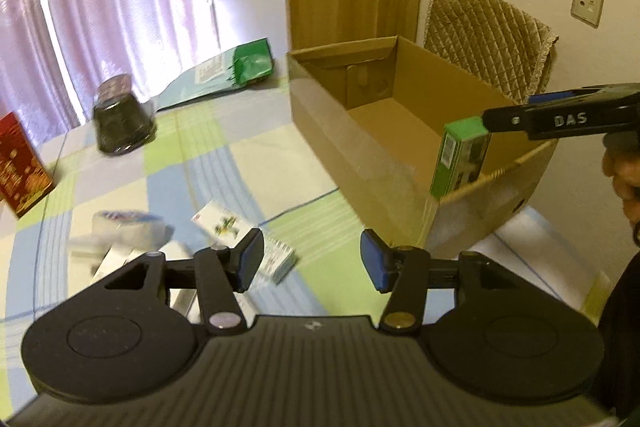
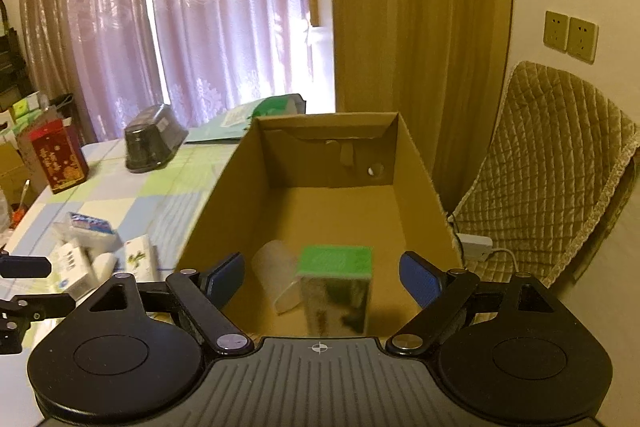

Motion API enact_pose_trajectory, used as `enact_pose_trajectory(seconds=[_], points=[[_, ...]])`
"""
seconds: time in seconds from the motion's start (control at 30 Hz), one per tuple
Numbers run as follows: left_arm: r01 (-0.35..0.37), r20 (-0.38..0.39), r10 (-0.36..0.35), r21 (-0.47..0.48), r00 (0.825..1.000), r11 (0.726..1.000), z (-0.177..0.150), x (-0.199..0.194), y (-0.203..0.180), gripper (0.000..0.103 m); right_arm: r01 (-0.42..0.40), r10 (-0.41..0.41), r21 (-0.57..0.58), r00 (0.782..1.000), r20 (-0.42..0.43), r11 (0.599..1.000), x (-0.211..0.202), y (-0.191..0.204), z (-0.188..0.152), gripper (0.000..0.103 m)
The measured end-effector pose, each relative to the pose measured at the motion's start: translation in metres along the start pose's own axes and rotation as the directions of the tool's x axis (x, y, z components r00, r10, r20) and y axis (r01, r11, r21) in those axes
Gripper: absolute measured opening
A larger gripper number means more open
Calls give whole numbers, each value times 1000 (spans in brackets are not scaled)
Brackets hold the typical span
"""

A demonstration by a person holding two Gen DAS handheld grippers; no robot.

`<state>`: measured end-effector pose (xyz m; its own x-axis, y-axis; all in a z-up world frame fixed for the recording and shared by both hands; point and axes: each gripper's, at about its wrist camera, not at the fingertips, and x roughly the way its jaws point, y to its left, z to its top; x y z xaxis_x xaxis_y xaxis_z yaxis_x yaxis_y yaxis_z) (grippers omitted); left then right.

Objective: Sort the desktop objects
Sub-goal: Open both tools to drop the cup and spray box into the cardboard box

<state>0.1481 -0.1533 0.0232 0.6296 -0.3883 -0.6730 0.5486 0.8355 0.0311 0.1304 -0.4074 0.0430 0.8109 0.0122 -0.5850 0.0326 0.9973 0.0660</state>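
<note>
An open cardboard box [image 1: 320, 131] stands on the checked tablecloth. A small green carton [image 2: 336, 287] hangs upright just over the box's near end, between the wide-apart blue pads [image 2: 420, 277] of my right gripper [image 2: 322, 279], which is open and touches neither side of it. In the left wrist view the same green carton [image 1: 460, 159] sits right under the right gripper [image 1: 486, 121]. A pale translucent cylinder [image 2: 276, 275] lies inside the box. My left gripper [image 1: 312, 261] is open and holds nothing, low over the table near a white card packet [image 1: 224, 227].
A tape roll [image 1: 124, 227] and several small white packets [image 2: 76, 263] lie at the table's near left. Farther back are a red box [image 1: 20, 167], an upturned black tub [image 1: 124, 123] and a green mailer bag [image 1: 224, 75]. A quilted chair [image 1: 488, 39] stands behind the box.
</note>
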Motion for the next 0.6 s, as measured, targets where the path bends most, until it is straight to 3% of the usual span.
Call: enact_pose_trajectory(seconds=[0.5, 0.6], points=[[-107, -43, 103, -88, 994, 990, -67, -66, 36, 52, -119, 118, -26, 993, -32, 993, -39, 68, -34, 87], [-125, -53, 120, -108, 991, 986, -78, -75, 41, 57, -144, 142, -33, 988, -53, 989, -42, 81, -43, 87]])
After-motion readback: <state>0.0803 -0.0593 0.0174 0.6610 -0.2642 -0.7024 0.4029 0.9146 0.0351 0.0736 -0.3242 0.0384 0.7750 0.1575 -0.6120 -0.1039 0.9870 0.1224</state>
